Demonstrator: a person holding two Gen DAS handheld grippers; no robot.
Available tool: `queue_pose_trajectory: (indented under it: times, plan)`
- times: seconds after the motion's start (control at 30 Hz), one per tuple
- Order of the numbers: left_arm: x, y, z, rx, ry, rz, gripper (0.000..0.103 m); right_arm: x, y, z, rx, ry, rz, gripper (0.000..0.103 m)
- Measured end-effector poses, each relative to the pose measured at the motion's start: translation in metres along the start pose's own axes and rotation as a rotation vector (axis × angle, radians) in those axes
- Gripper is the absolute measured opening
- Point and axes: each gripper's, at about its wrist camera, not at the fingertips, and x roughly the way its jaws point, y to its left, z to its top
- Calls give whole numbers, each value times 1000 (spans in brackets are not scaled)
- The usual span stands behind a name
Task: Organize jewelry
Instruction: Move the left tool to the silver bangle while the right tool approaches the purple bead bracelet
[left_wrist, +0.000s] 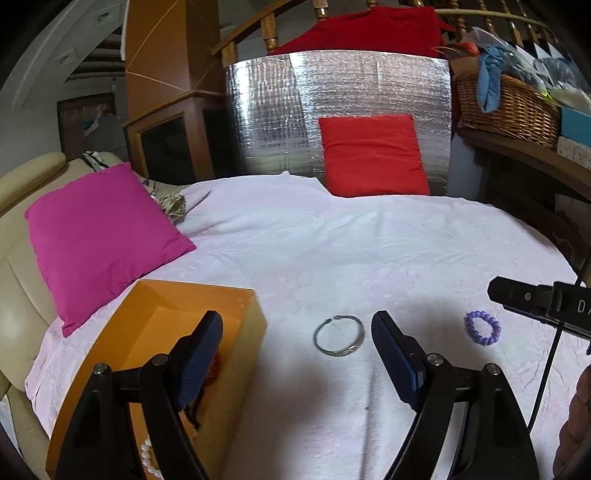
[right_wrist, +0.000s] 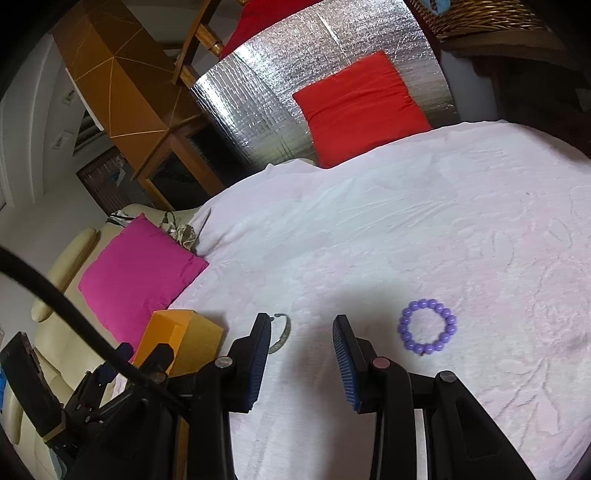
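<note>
A silver bangle (left_wrist: 338, 335) lies on the white cloth between my left gripper's fingertips, slightly ahead of them. My left gripper (left_wrist: 295, 325) is open and empty, its left finger (left_wrist: 203, 354) over the orange box (left_wrist: 192, 332). The box holds a pearl string (left_wrist: 149, 458) and a dark item. A purple bead bracelet (left_wrist: 482, 327) lies to the right; it also shows in the right wrist view (right_wrist: 427, 327). My right gripper (right_wrist: 301, 325) is open and empty, left of the purple bracelet. The bangle (right_wrist: 280, 334) is partly hidden behind its left finger. The orange box (right_wrist: 181, 341) shows at the left.
A pink cushion (left_wrist: 99, 236) lies at the left on a cream sofa (left_wrist: 22, 192). A red cushion (left_wrist: 373, 155) leans on a silver foil panel (left_wrist: 332, 92) at the back. A wicker basket (left_wrist: 506, 107) stands on a shelf at the right.
</note>
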Motion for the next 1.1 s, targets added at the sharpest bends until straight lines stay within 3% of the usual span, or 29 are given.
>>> queue_pose_trajectory:
  times: [0.47, 0.7, 0.77, 1.1]
  plan:
    - [15, -33, -3, 33, 50, 11, 83, -22, -36, 13, 8, -18, -15, 38]
    - [44, -45, -14, 32, 196, -6, 83, -31, -71, 21, 58, -12, -58, 38]
    - [51, -43, -18, 23, 235, -16, 83, -31, -83, 22, 84, 2, -82, 43]
    - [79, -20, -33, 3, 344, -23, 83, -11, -114, 19, 134, 93, -141, 43]
